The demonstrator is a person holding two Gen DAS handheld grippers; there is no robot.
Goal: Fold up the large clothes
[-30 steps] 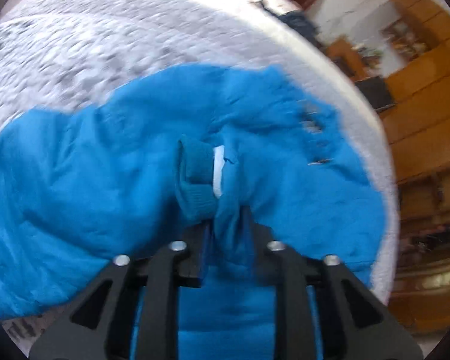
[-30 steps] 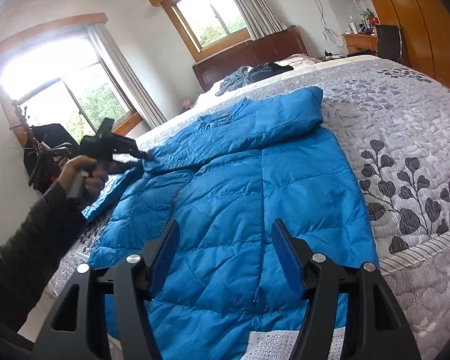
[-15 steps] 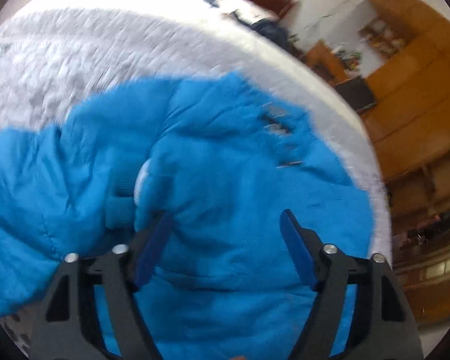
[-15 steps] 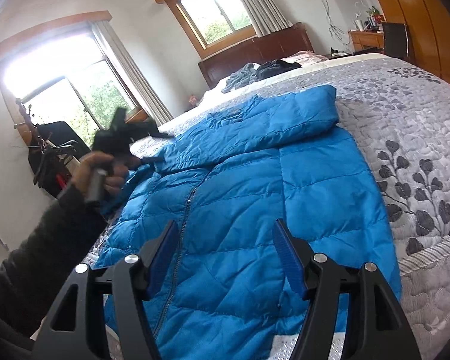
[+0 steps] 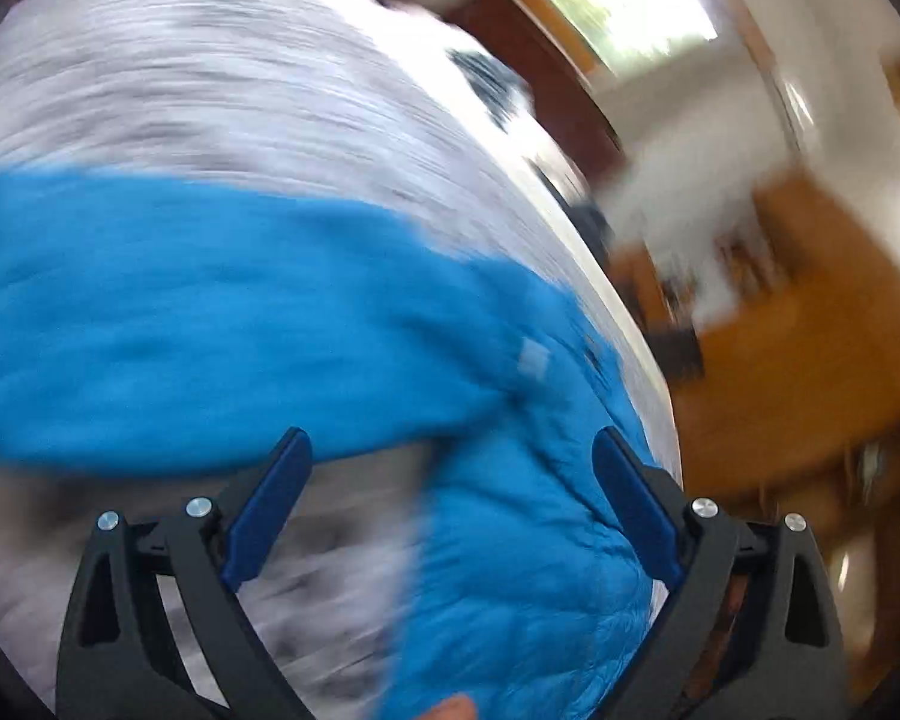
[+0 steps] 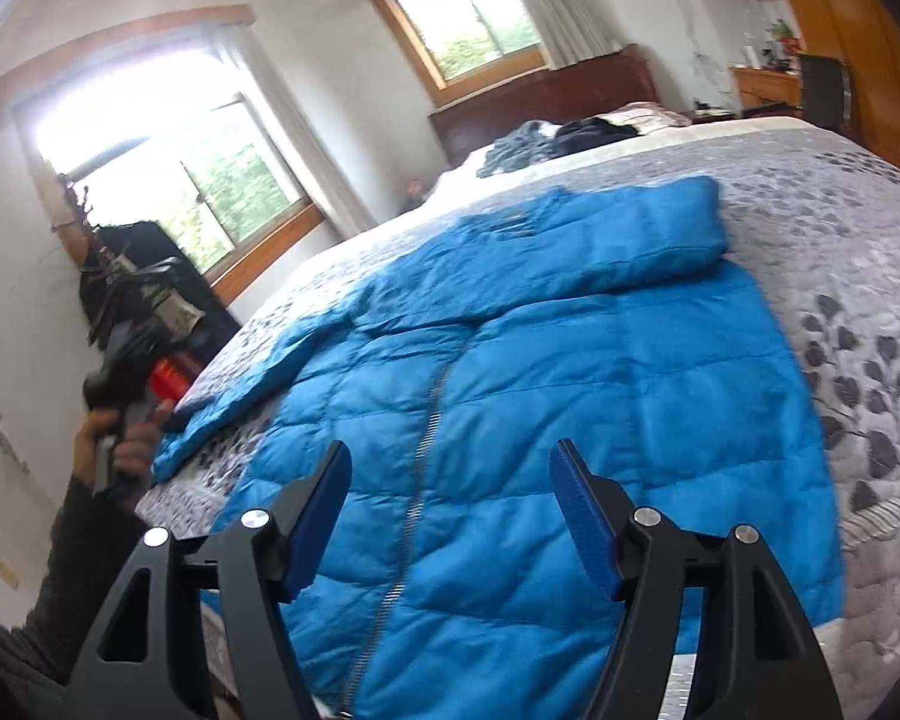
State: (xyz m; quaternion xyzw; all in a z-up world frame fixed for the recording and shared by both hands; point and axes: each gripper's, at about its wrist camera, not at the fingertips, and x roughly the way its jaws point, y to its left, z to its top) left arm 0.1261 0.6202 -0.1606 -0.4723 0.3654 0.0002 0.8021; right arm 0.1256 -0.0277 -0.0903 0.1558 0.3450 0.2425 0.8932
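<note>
Blue jacket (image 6: pixel 570 396) flat on bed (image 6: pixel 840 228); left view blurred; left claw (image 5: pixel 450 498), right claw (image 6: pixel 450 510) spread, empty.

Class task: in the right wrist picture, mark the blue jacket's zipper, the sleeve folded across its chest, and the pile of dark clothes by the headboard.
zipper (image 6: pixel 429 414), right wrist view, mid-length of the metal teeth.
folded sleeve (image 6: pixel 600 240), right wrist view, its middle.
dark clothes (image 6: pixel 546 144), right wrist view, centre of the pile.

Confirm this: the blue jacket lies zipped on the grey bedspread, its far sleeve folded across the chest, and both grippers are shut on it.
Wrong on the grippers. The left gripper and right gripper are both open and hold nothing, as each wrist view shows. The blue jacket does lie zipped on the grey bedspread, its far sleeve folded across.
</note>
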